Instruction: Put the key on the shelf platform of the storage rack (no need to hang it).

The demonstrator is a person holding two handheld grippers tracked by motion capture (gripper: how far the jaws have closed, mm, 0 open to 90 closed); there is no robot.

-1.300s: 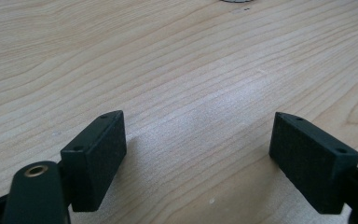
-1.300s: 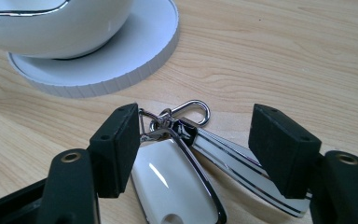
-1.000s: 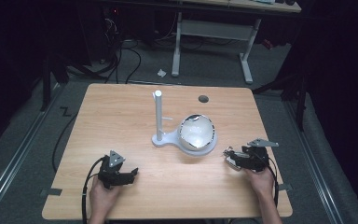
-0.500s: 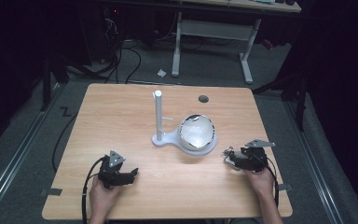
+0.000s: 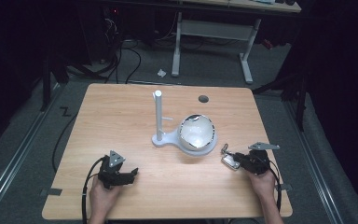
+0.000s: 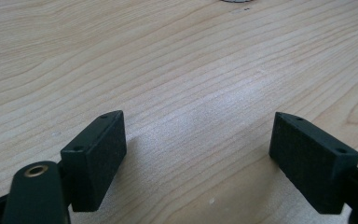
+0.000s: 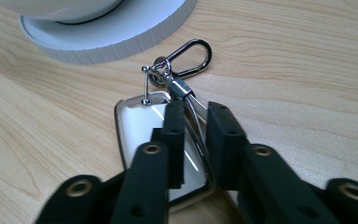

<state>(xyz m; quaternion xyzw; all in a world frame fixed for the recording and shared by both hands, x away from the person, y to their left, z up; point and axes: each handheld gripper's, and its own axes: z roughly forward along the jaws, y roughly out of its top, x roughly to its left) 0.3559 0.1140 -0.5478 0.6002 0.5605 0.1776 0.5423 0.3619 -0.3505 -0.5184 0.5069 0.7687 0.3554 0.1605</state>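
Right tongs [image 7: 195, 122] newly closed: one key fob [image 7: 142, 128]

A brightly lit wooden table [image 5: 121, 116] amid a dark room; soft glare mid-table, glints on the key fob [image 7: 149, 135], nearest jaws blurred.

The right gripper [image 7: 196, 140] covers the near end of the shiny key fob [image 7: 140, 126] lying beneath it. Beyond the gripper, the top picture edge cuts off the white round base [image 7: 121, 32].
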